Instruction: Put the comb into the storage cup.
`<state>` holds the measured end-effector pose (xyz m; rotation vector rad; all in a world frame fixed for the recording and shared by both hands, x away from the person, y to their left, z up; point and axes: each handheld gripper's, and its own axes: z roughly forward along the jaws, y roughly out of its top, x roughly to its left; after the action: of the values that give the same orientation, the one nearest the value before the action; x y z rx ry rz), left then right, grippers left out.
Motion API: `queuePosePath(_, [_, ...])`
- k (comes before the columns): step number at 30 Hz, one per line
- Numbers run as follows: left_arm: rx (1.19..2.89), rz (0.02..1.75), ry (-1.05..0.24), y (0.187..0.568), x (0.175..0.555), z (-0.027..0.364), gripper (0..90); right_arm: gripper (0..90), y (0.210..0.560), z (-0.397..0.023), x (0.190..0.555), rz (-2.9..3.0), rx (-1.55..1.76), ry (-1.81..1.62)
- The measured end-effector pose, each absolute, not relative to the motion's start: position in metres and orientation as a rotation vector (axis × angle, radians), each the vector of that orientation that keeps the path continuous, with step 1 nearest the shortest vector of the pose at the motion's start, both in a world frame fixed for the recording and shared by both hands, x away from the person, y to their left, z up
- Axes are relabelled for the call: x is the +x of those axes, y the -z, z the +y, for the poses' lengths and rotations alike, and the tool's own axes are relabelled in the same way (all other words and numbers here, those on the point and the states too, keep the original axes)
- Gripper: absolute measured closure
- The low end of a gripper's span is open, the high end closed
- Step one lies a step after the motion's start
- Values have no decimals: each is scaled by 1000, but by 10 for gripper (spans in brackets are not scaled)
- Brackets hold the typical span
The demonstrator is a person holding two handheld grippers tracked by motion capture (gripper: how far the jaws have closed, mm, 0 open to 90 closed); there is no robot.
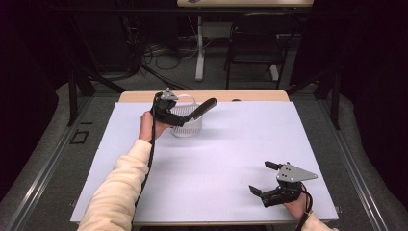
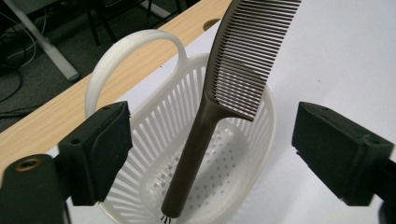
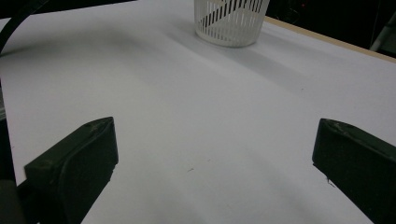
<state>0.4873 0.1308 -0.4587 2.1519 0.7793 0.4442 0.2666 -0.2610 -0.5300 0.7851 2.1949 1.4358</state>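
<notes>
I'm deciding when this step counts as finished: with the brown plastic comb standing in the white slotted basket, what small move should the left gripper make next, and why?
Probably lift the left gripper straight up and away. Its jaws stand wide, clear of the brown plastic comb, which leans handle-down in the white slotted plastic basket, its teeth over the rim. Nothing is left to hold; rising avoids knocking it.

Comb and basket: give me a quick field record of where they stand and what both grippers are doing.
comb: handle end down inside the basket, toothed end leaning out over the rim
basket: white, slotted, upright on the white table sheet, near the far edge
left gripper: open, jaws either side of the comb, not touching it
right gripper: open, empty, low over the sheet's near right
</notes>
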Motion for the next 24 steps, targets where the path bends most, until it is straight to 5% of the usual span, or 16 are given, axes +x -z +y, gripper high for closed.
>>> queuePosePath(11, [2205, 778, -445, 451, 475, 132, 3, 0, 530, -261, 267, 2199, 787, -1438])
queuePosePath(24, [2245, 789, -437, 448, 449, 142, 0, 0, 530, -260, 267, 2199, 790, -1442])
